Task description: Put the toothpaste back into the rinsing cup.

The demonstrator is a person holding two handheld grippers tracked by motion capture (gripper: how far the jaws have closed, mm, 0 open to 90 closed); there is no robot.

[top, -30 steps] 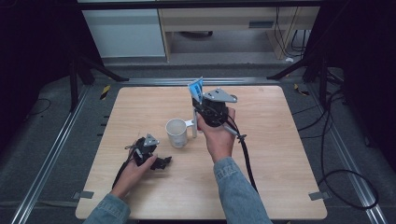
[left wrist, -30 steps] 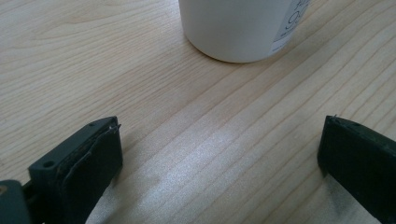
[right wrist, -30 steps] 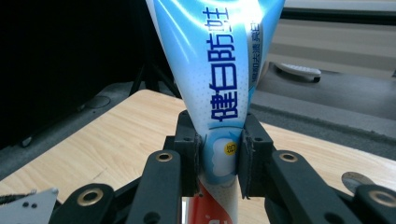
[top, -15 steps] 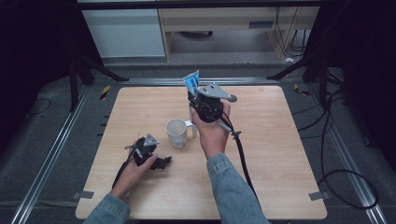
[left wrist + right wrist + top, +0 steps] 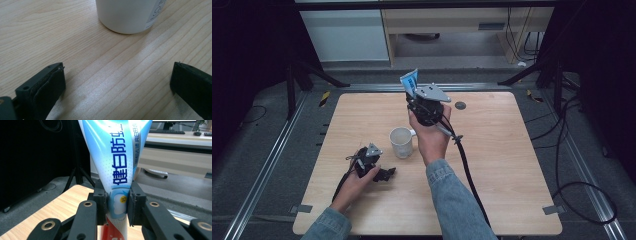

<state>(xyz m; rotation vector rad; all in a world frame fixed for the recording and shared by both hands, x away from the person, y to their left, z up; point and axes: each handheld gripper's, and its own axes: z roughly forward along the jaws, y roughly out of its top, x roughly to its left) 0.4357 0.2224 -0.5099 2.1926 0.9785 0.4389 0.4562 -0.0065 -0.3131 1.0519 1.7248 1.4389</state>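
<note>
Toothpaste tube pinched in the right gripper, raised over the far side of the table above the mug.

The right gripper (image 5: 117,206) has its jaws pressed on the toothpaste tube (image 5: 117,157) low on its body, the flat crimped end pointing up and away. The tube is likely light and soft: it will dent under pressure, its glossy skin may slip, so a hold across the fuller body near the cap end seems safer than the thin crimp. The white mug (image 5: 402,141) stands upright on the wooden table (image 5: 512,165), beside the right forearm. The left gripper (image 5: 382,174) rests on the table near the mug with its jaws spread wide and nothing between them.
</note>
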